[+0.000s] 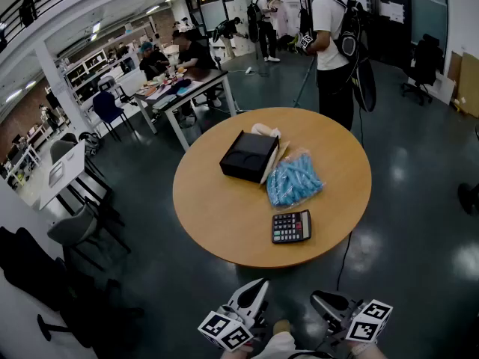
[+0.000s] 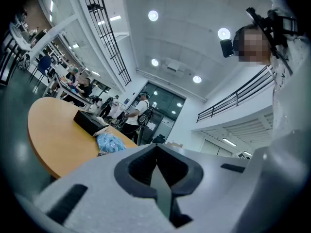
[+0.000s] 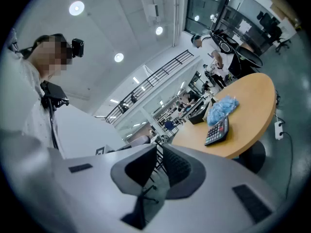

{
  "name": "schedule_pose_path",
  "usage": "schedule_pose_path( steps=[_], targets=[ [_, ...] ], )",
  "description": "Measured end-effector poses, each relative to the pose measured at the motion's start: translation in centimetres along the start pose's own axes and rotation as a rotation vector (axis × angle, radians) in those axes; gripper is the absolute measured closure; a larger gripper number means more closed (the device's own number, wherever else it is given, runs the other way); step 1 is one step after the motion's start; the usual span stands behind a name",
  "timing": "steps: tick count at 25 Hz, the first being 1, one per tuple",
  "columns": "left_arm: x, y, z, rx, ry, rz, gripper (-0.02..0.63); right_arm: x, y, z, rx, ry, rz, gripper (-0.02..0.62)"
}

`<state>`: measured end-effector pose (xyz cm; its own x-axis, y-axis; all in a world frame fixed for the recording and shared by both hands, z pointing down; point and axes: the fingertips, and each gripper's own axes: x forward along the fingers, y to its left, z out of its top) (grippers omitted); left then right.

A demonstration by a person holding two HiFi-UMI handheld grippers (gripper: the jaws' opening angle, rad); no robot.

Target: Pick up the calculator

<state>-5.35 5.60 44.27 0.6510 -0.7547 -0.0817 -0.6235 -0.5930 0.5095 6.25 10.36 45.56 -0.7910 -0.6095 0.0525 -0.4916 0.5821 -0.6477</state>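
The black calculator (image 1: 292, 226) lies flat near the front edge of the round wooden table (image 1: 217, 208), with nothing touching it. It also shows in the right gripper view as the calculator (image 3: 217, 130) on the table (image 3: 248, 110), far ahead of the jaws. Both grippers hang low in front of the table, well short of it. My left gripper (image 1: 257, 285) is shut and empty; in its own view the left gripper (image 2: 156, 155) has its pads meeting. My right gripper (image 1: 320, 301) is likewise shut on nothing, and the right gripper (image 3: 158, 160) points level.
A black box (image 1: 249, 155) and a bag of blue items (image 1: 293, 179) lie on the table behind the calculator. A person with a backpack (image 1: 333, 43) stands beyond the far rim. Desks and office chairs (image 1: 75, 226) fill the left side.
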Motion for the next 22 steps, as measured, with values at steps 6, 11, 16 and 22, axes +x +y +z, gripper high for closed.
schedule_pose_path(
  steps=[6, 11, 16, 22],
  targets=[
    [3.4, 4.1, 0.7, 0.003, 0.001, -0.011, 0.599, 3.4, -4.4, 1.4, 0.023, 0.003, -0.07, 0.577],
    [5.9, 6.1, 0.3, 0.049, 0.024, -0.049, 0.599, 5.4, -8.0, 2.6, 0.022, -0.005, -0.161, 0.515],
    [8.5, 6.4, -0.5, 0.055, 0.04, -0.073, 0.598, 6.8, -11.2, 3.6, 0.006, 0.035, -0.234, 0.486],
    [10.9, 7.4, -0.8, 0.044, 0.023, -0.068, 0.598, 9.0, -16.2, 4.2, 0.031, 0.086, -0.32, 0.445]
  ],
)
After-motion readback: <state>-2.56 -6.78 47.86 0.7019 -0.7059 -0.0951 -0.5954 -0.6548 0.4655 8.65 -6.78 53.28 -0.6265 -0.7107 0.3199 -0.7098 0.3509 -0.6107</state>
